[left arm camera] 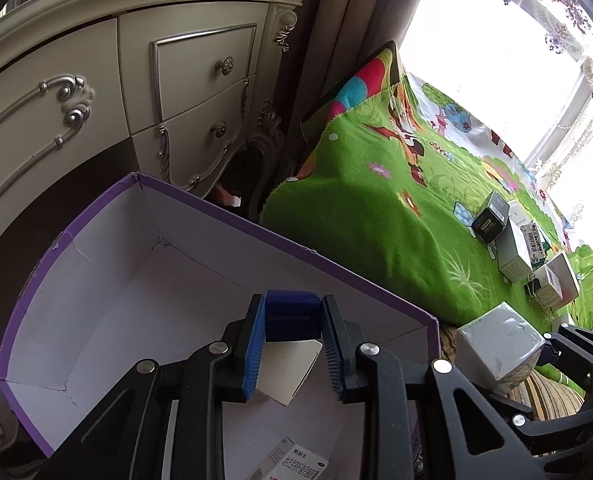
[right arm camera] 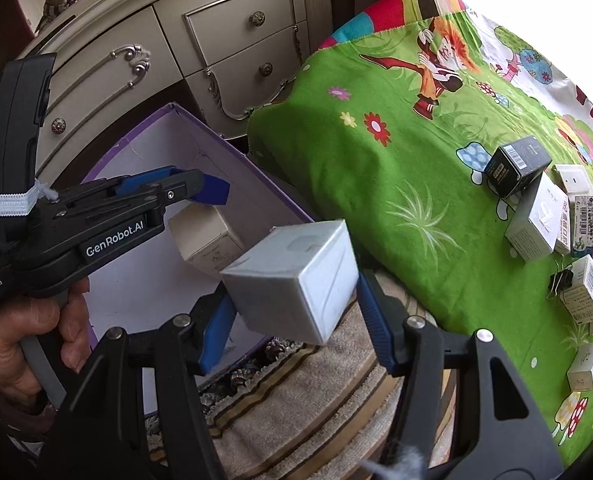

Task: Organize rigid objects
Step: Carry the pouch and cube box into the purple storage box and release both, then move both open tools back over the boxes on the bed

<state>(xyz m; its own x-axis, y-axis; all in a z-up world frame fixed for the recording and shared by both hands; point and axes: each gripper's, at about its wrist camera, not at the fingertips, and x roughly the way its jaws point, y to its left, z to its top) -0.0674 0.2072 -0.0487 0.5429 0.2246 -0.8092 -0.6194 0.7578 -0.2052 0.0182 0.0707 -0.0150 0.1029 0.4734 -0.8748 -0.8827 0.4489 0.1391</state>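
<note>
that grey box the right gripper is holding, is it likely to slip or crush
The grey box looks wrapped in glossy film, so it may be a bit slippery. Its flat faces and sharp edges suggest stiff card, unlikely to crush. The right hand-held gripper grips only its lower end, so it could pivot.

Blown-out window (left arm camera: 496, 32), fisheye-warped edges.

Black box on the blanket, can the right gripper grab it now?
Probably not yet: the right gripper is shut on a white box. Otherwise the blanket up to the black box looks free.
</note>
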